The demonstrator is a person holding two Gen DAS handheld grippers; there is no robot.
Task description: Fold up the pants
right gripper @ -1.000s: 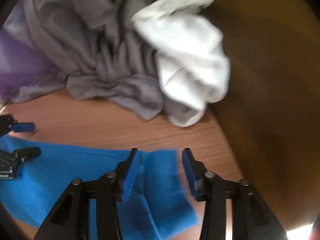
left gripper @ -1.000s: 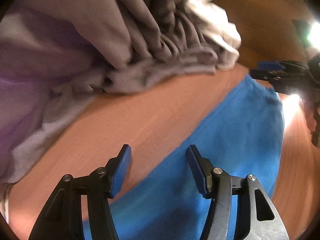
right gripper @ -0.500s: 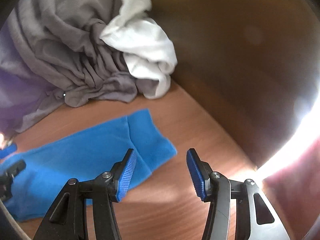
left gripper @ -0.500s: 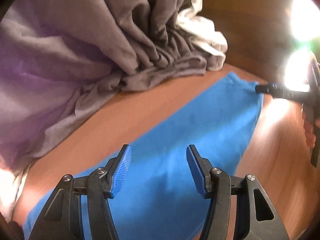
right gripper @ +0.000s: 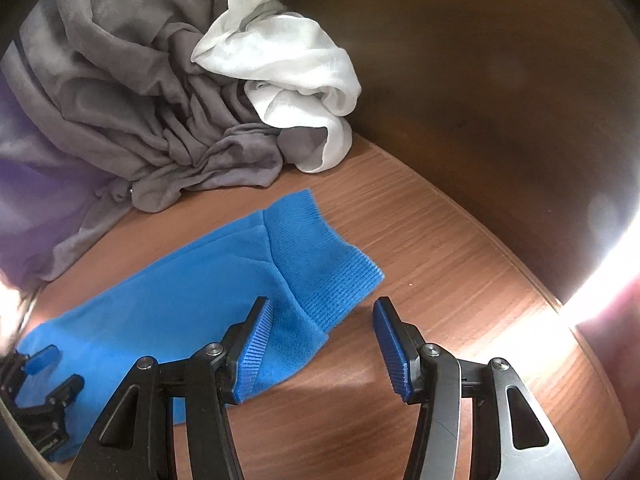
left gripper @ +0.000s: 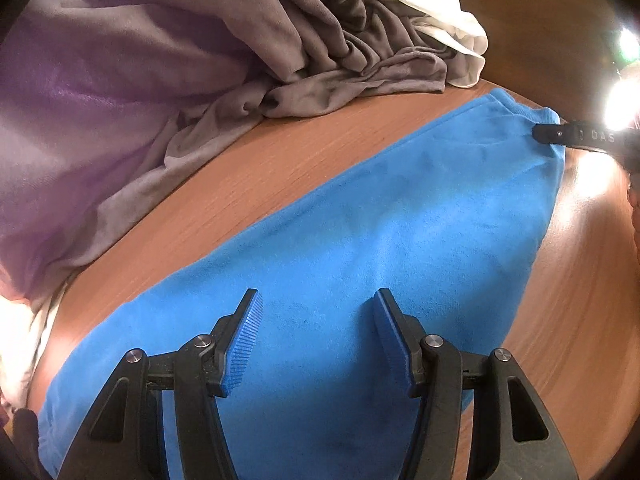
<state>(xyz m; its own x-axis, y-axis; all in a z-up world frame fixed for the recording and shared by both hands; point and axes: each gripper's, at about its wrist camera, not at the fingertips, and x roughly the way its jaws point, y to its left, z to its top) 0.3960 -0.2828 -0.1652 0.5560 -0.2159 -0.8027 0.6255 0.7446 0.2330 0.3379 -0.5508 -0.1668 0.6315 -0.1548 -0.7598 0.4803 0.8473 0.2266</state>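
Note:
The blue pants (left gripper: pixel 360 240) lie flat and folded lengthwise on the wooden table (left gripper: pixel 248 168). My left gripper (left gripper: pixel 316 320) is open and empty, hovering above the middle of the blue cloth. In the right wrist view the pants (right gripper: pixel 200 288) end in a ribbed cuff (right gripper: pixel 320 256) by my right gripper (right gripper: pixel 320 336), which is open and empty above the cuff's near edge. The left gripper shows at the lower left of that view (right gripper: pixel 44 372). The right gripper's finger (left gripper: pixel 576 136) shows at the cuff end in the left wrist view.
A heap of grey cloth (right gripper: pixel 152 112) and white cloth (right gripper: pixel 288 72) lies behind the pants, with purple fabric (left gripper: pixel 80 120) to the left. The table edge (right gripper: pixel 500 248) curves along the right, with dark floor and bright glare beyond it.
Both grippers have backed away from the pants. The right gripper, which had the cuff between its fingers, now hovers free of it. The pants lie flat on the table.

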